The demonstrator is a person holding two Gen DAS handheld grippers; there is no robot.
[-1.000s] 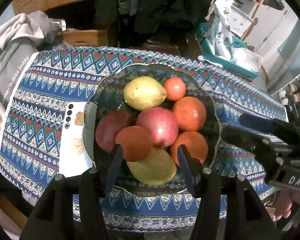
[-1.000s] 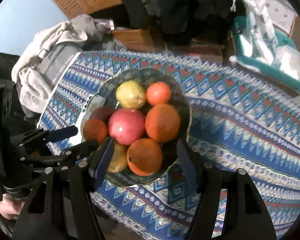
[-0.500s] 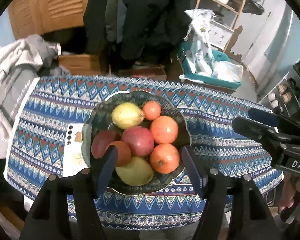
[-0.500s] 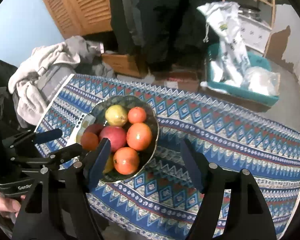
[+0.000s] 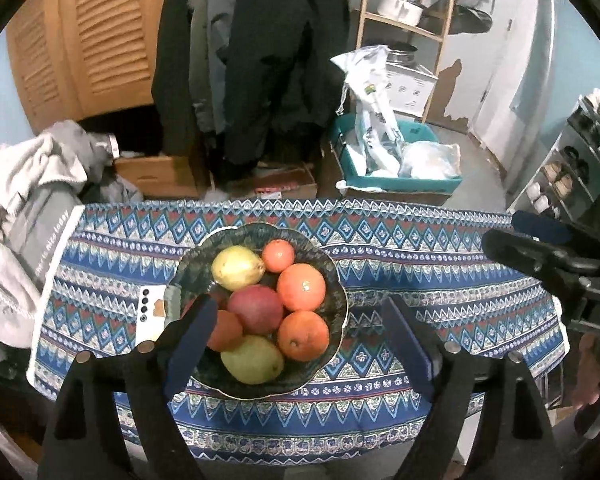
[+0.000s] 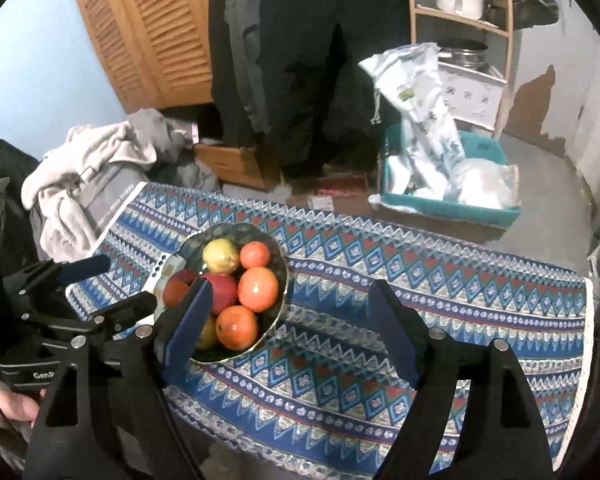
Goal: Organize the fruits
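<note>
Fruit bowl sits on the tabletop, which wears a blue patterned cloth; the bowl is the landmark here. All the fruit is in it, piled and touching.

Contents: yellow pear at the bowl's far-left side, small tangerine just beside it at the far rim. Big orange on the right, second orange nearer, below it. Red apple in the middle. Another yellow pear at the near rim. One more orange-coloured fruit at near left, partly hidden behind a finger; a dark red one behind it, mostly hidden.

White phone lies flat, touching the bowl's left rim, part of it under the rim.

Left hand-held gripper: fingers spread wide, holding nothing, raised above the bowl's near edge and not touching the fruit.

Right hand-held gripper: also spread wide, empty, off to the bowl's right over bare cloth. Its left finger overlaps the bowl in its own view only; contact cannot be told.

Beyond the bowl, off the tabletop: grey clothes heap to the left, teal bin with plastic bags to the far right on the floor.
</note>
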